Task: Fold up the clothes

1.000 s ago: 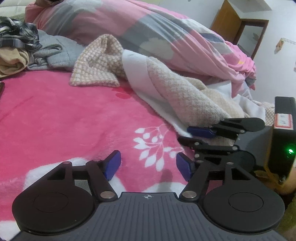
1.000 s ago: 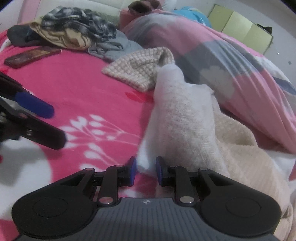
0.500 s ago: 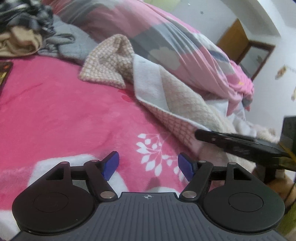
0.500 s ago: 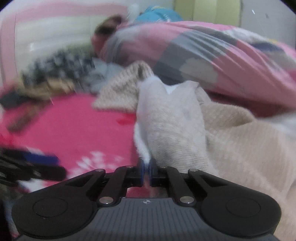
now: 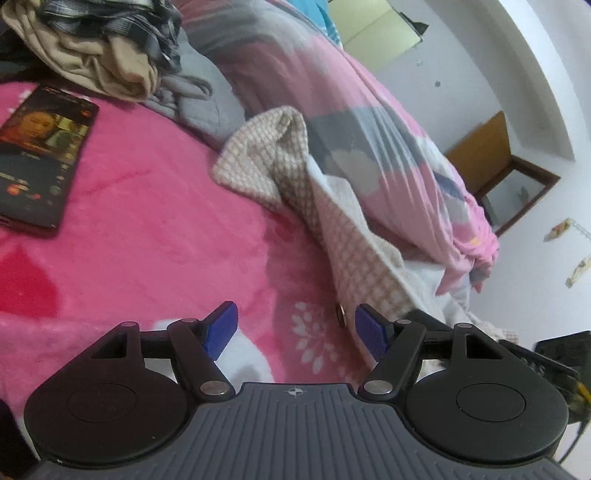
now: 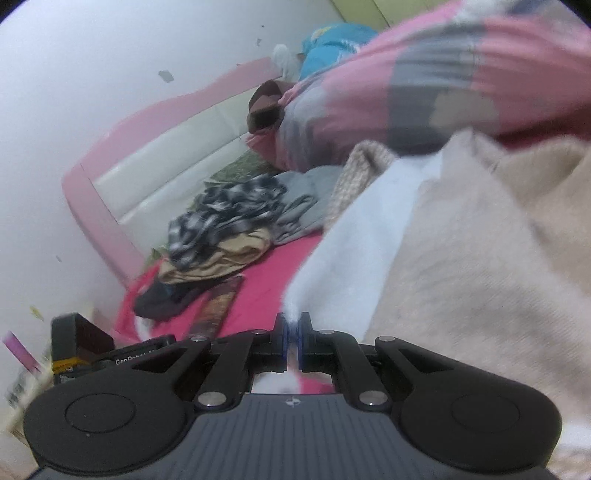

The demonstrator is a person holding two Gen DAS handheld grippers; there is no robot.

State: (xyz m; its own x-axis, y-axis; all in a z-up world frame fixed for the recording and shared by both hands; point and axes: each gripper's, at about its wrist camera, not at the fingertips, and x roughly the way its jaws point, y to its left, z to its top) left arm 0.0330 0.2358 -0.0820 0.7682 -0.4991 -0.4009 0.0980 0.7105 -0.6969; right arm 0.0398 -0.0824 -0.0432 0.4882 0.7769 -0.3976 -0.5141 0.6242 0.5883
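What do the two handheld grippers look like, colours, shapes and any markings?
Both match: the left gripper and right gripper have black linkage arms with silver pivot pins, blue finger pads, two round black discs and a ribbed grey body bearing a small crosshair mark. No sleeves or hands show.

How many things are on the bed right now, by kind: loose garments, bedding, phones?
Garments: 4, namely the checked beige jacket, plaid shirt, tan garment and grey top
Quilts: 1, the pink and grey quilt
Phones: 1, the phone
Total: 6
A dark piece under the pile in the right wrist view is too unclear to count.
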